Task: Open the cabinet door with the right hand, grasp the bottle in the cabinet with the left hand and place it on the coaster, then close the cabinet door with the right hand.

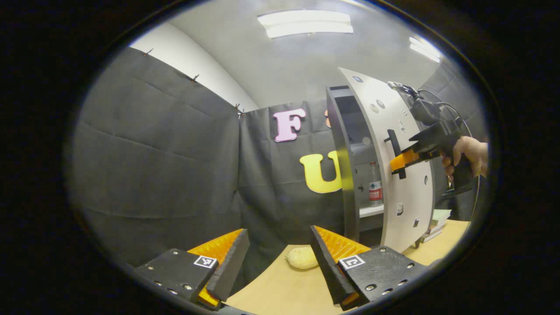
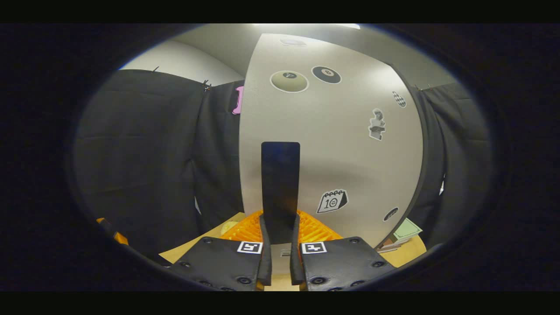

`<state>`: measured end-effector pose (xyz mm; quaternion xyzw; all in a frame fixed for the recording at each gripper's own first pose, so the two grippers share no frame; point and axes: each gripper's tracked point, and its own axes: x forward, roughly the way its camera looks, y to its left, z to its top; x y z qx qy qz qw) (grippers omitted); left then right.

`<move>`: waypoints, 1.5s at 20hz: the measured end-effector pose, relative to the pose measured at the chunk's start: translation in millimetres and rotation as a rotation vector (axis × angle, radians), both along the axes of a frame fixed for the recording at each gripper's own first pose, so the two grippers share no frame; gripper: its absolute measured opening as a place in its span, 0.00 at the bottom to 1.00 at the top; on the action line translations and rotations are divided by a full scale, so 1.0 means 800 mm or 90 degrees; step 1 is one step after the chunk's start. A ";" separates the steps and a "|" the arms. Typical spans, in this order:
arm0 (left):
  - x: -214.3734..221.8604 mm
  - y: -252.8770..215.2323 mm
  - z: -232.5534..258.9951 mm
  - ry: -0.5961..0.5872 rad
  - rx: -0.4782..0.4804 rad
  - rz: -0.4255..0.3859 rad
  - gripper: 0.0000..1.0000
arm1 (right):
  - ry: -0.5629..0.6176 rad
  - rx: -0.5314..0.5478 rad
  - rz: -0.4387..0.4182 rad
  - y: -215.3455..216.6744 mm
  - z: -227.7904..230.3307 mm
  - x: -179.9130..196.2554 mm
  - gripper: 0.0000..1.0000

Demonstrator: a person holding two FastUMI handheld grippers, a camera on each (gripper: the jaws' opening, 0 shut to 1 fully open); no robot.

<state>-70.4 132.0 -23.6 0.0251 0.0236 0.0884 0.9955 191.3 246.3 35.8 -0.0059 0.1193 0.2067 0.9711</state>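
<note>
The cabinet door [image 1: 393, 175] stands partly open. The right gripper [image 2: 280, 238] is closed on its handle [image 2: 280, 188]; pull along the hinge arc. The bottle [image 1: 375, 189] stands on the shelf inside. The left gripper [image 1: 280, 258] waits wide open, holding nothing.

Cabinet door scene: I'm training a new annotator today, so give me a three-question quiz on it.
1. True or false: the right gripper is shut on the door handle.
2. Where does the bottle stand? A) on the coaster B) on a shelf inside the cabinet C) in the left gripper
3. Fill in: the left gripper's jaws are ____, holding nothing, above the table.

Key: 1 true; 2 B; 3 open.
</note>
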 end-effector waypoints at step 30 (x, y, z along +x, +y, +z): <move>0.111 -0.248 -0.003 -0.010 -0.067 -0.256 0.82 | -0.032 -0.052 -0.147 -0.090 0.011 -0.013 0.17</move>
